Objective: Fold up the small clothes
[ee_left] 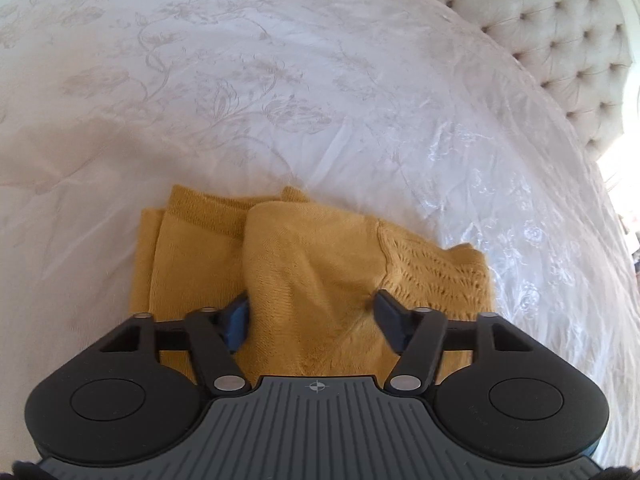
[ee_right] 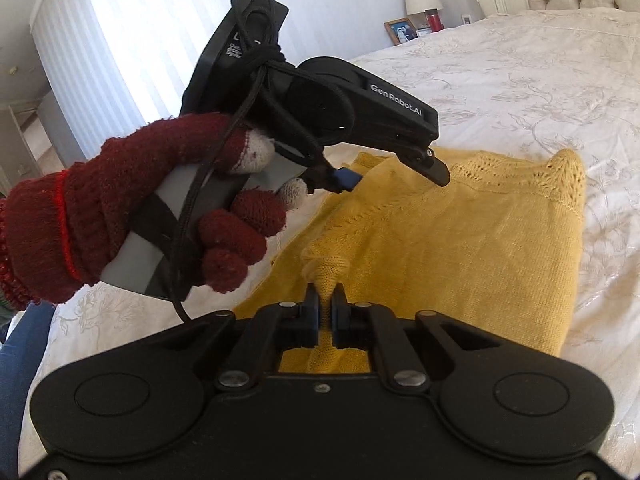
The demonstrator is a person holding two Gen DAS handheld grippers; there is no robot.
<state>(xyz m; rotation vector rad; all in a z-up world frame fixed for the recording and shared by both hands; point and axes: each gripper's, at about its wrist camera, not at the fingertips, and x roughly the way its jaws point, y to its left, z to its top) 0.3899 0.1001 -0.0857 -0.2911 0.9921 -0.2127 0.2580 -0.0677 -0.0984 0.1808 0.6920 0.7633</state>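
"GenRobot.AI" on left gripper (ee_right: pixel 394 170) body; other print there unreadable.

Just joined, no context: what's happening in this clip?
A person is folding a yellow knit sweater on a white bedspread. The right hand-held gripper is shut on a pinch of the sweater. The left hand-held gripper, held in a red-gloved hand, is open over the fabric.

Left hand (ee_right: pixel 132 216): maroon knit glove, white fingertips; black hand-held gripper (ee_right: pixel 394 174), "GenRobot.AI" lettering, black cables.
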